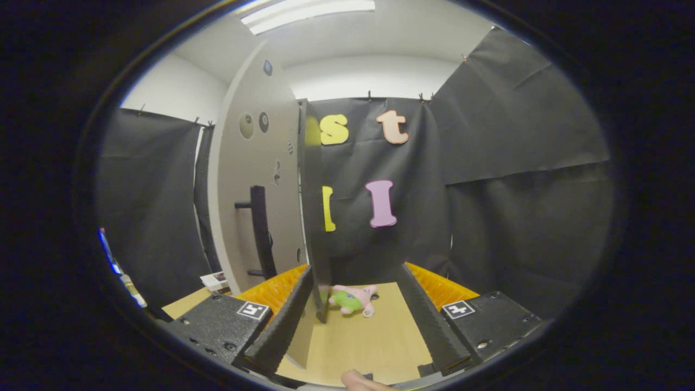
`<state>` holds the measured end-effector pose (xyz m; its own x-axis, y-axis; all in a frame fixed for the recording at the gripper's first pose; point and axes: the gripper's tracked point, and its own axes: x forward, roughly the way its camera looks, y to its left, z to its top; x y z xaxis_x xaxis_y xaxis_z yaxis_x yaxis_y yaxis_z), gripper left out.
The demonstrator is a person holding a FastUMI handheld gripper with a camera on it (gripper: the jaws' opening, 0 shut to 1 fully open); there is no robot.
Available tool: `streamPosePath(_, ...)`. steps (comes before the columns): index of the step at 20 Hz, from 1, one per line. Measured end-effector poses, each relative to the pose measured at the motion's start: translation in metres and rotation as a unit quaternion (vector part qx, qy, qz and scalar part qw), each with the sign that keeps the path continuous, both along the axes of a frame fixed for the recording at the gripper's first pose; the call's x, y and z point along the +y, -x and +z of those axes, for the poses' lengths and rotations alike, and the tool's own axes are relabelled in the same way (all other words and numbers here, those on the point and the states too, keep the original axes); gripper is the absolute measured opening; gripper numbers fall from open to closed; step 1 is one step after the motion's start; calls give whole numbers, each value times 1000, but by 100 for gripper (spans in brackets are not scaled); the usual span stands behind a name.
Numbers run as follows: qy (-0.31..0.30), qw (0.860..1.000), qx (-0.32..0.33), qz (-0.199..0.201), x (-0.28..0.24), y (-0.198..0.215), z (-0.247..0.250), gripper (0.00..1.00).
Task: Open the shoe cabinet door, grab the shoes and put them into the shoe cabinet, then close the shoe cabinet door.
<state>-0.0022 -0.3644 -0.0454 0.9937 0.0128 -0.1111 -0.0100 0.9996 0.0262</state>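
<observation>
Far left, past the black cloth wall, a small white box (215, 280) sits on the wooden tabletop (358, 342), just behind the left finger's housing. Next is the shoe cabinet door (255, 179), pale grey, swung open & seen nearly edge-on; its dark vertical bar handle (261, 233) stands off the face on two short posts, w/ a few round stickers higher up the panel. The door's dark edge (315, 206) runs down to a point just inside the left finger (282, 320). The gripper (358, 320) is held low over the table, fingers wide apart & clamped on nothing; orange ribbed panels show behind each. Btwn the fingers, just ahead of them & right by the door's bottom edge, a small pink-and-green plush toy (353, 300) lies on the wood. Right finger (429, 320) has only black cloth beyond it. A fingertip (361, 380) of the person's hand shows at the base btwn the fingers. Can't tell where the shoes are.
</observation>
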Motion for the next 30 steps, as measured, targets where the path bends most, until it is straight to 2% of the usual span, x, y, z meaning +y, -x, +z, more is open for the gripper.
streamPosePath(5, 7, 1000, -12, 0, -8, -49, 0, 100)
streamPosePath(9, 4, 999, -13, 40, 26, -58, 5, 100)
streamPosePath(11, 9, 999, -9, 29, 30, -61, 8, 100)
streamPosePath(13, 2, 999, 5, 45, 52, -61, 8, 99)
streamPosePath(17, 22, 999, 9, 41, 63, -61, 12, 97)
streamPosePath(23, 34, 999, 5, 15, 64, -56, 12, 96)
streamPosePath(30, 21, 999, 10, 34, 98, -55, 7, 96)
